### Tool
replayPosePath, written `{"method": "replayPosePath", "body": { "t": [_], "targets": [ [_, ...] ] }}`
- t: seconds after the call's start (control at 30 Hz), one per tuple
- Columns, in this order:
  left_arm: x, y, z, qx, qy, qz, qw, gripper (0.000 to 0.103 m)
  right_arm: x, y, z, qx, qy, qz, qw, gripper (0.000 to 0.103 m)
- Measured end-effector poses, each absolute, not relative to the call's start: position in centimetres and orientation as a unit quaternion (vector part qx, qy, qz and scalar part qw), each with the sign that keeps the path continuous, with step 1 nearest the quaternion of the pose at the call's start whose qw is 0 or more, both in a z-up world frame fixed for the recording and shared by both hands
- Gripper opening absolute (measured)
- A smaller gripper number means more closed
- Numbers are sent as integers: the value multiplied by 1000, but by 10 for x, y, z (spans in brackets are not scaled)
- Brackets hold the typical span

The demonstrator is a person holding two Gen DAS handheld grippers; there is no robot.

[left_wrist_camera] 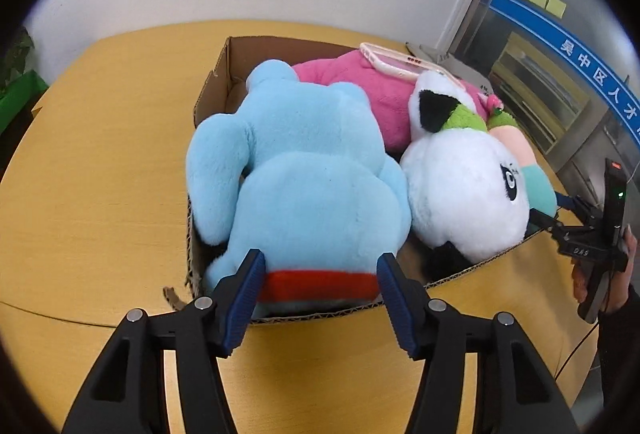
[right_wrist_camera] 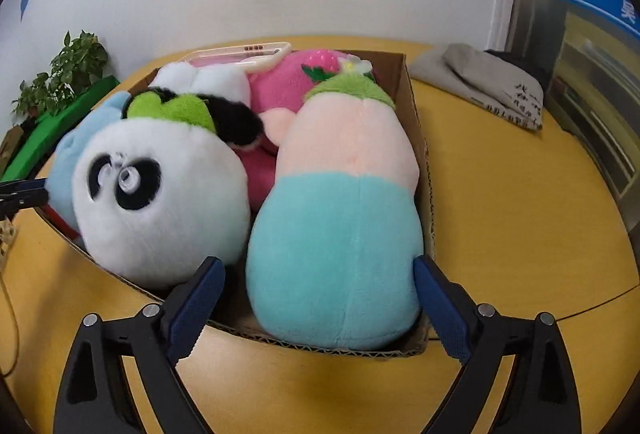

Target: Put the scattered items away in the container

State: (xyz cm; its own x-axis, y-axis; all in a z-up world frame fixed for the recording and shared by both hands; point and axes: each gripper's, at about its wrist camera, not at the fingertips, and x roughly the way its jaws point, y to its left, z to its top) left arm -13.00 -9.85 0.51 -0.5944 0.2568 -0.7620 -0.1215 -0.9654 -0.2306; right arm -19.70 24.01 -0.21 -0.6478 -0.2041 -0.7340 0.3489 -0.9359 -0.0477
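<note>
A cardboard box (left_wrist_camera: 216, 82) on the round yellow table holds several plush toys. A light blue plush (left_wrist_camera: 304, 170) with a red band lies at its near end. My left gripper (left_wrist_camera: 320, 274) is open, its fingers on either side of that plush's red-banded end, at the box edge. A white panda plush (left_wrist_camera: 468, 194), a pink plush (left_wrist_camera: 380, 94) and a pink phone case (left_wrist_camera: 400, 64) lie beyond. In the right wrist view, my right gripper (right_wrist_camera: 318, 290) is open around the teal base of a teal-and-peach plush (right_wrist_camera: 340, 218) standing in the box (right_wrist_camera: 416, 138) beside the panda (right_wrist_camera: 160, 202).
A folded grey cloth (right_wrist_camera: 488, 82) lies on the table (right_wrist_camera: 520, 214) at the far right. A potted plant (right_wrist_camera: 60, 78) and a green box (right_wrist_camera: 52, 130) stand beyond the table's left edge. A glass door with a blue band is at the right.
</note>
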Motion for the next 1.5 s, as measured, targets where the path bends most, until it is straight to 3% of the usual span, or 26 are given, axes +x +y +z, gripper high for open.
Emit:
{"method": "replayPosePath", "body": {
  "t": [0.47, 0.53, 0.67, 1.0, 1.5],
  "targets": [
    [-65, -87, 16, -420, -60, 904, 53, 58, -141, 245, -2, 408, 100, -899, 126, 98],
    [-46, -76, 30, -396, -42, 917, 32, 62, -124, 244, 9, 397, 105, -903, 126, 102],
    [-6, -44, 63, -334, -9, 943, -7, 80, -68, 247, 51, 332, 51, -929, 153, 102],
    [31, 8, 70, -331, -22, 943, 2, 80, 17, 213, 60, 317, 23, -926, 202, 102],
    [33, -5, 49, -343, -43, 938, -34, 80, 9, 210, 44, 320, 32, -939, 119, 103]
  ]
}}
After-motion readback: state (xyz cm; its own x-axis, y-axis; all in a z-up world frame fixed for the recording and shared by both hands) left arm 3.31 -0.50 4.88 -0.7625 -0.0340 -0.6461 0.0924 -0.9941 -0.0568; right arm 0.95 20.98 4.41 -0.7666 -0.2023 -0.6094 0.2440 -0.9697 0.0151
